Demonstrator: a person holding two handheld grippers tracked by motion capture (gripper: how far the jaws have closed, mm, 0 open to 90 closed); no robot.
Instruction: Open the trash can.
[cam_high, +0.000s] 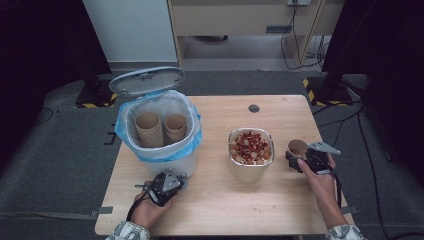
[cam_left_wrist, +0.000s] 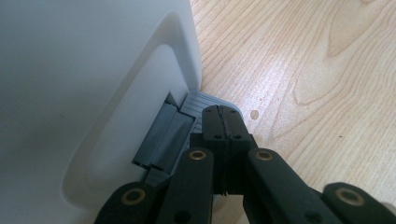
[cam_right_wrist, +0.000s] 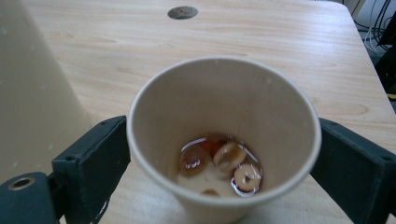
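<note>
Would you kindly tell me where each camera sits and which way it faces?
High view: above the near table edge, looking forward and down; both forearms show.
Left gripper view: on the left gripper, shut jaws resting on the bin's pedal.
Right gripper view: on the right gripper, looking into the paper cup it clamps.
Shared: the high and right gripper views both show that cup.

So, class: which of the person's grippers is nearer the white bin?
Left. The left gripper sits at the white bin base; the right gripper holds a paper cup across the table.
</note>
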